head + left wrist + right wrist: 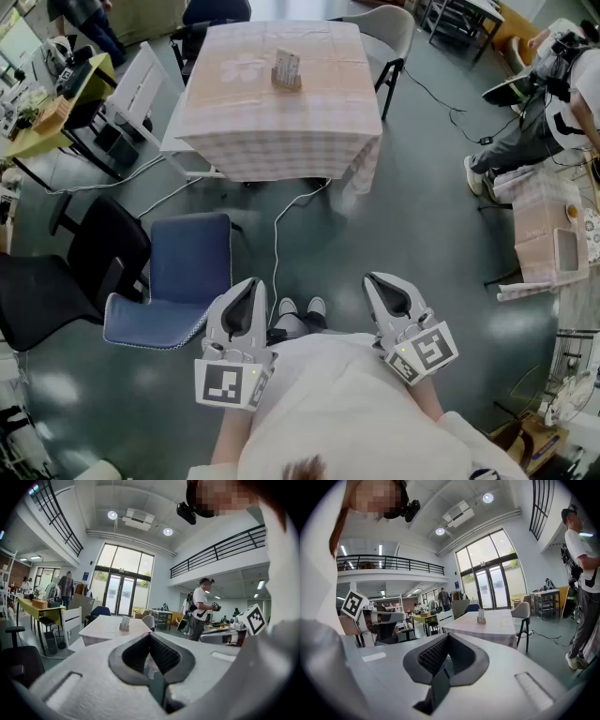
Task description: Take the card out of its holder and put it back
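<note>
A card stands upright in a small wooden holder [287, 71] in the middle of a square table [323, 108] with a pale checked cloth, far ahead of me. The holder [124, 623] looks small and distant in the left gripper view, and the same holder [481, 617] is distant in the right gripper view. My left gripper [251, 281] is close to my body, shut, with nothing between its jaws. Beside it, my right gripper [373, 278] is also shut and holds nothing. Both point toward the table, well short of it.
A blue chair [183, 272] and a black chair [84, 272] stand at my left front. A cable [278, 225] runs over the floor to the table. A white chair [389, 33] is at the table's far right. Another person [553, 89] stands at right.
</note>
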Demonstrator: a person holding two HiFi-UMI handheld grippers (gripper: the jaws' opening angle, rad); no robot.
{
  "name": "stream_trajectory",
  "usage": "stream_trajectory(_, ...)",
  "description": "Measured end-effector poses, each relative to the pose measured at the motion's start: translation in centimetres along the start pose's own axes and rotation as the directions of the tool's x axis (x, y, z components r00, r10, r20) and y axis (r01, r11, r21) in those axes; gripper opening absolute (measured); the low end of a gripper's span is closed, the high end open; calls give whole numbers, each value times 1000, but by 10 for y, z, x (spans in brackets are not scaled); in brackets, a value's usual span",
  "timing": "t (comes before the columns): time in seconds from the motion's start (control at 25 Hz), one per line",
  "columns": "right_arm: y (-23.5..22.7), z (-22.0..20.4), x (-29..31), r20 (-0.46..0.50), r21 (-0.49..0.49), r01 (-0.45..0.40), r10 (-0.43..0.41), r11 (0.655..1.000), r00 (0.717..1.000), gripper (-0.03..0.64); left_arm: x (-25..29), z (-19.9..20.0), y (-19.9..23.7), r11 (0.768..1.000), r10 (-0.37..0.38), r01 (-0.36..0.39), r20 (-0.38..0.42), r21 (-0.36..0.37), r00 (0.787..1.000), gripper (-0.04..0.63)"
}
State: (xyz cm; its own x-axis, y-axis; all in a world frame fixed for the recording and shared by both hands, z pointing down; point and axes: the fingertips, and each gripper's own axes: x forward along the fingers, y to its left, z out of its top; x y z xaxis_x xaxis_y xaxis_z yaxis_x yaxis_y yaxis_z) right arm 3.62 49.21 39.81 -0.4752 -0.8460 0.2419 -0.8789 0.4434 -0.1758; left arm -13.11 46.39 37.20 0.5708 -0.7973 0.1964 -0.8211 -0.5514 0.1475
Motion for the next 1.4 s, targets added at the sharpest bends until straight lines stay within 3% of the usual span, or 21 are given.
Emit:
stream_trajectory(0.52,-39,3,2,8,0,19,-19,1000,1000,-3,28,8,21,997,80,-80,12,7,997,2)
stream_trajectory(0.96,-74,6,25,14,66,23,-24,998,1000,-3,80,-2,7,999,-1,-2,-54,-52,999,2)
stream_trajectory(1.4,-118,61,105,0,31,71,-71,997,997,-2,172,35,54,996,-52,46,-86,-70,995,1)
